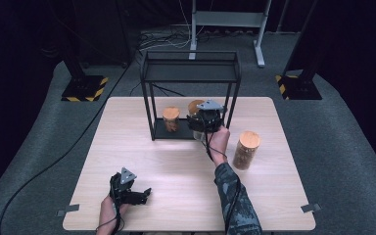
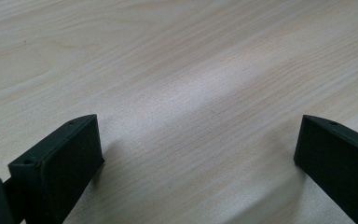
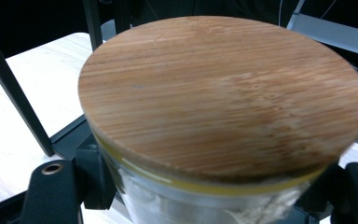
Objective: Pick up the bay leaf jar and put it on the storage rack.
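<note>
At rack (image 1: 191, 73): right tool (image 1: 204, 128) grasps jar (image 3: 223, 102); left tool (image 2: 198, 154) released on table (image 2: 177, 60).

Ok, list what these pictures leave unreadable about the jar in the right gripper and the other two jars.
- Held jar: its base and contents, cut off by the bottom edge of the right gripper view; in the high view the right gripper covers it.
- Jar on the rack shelf: contents too small in the high view.
- Tall jar on the table: contents too small there too.
</note>
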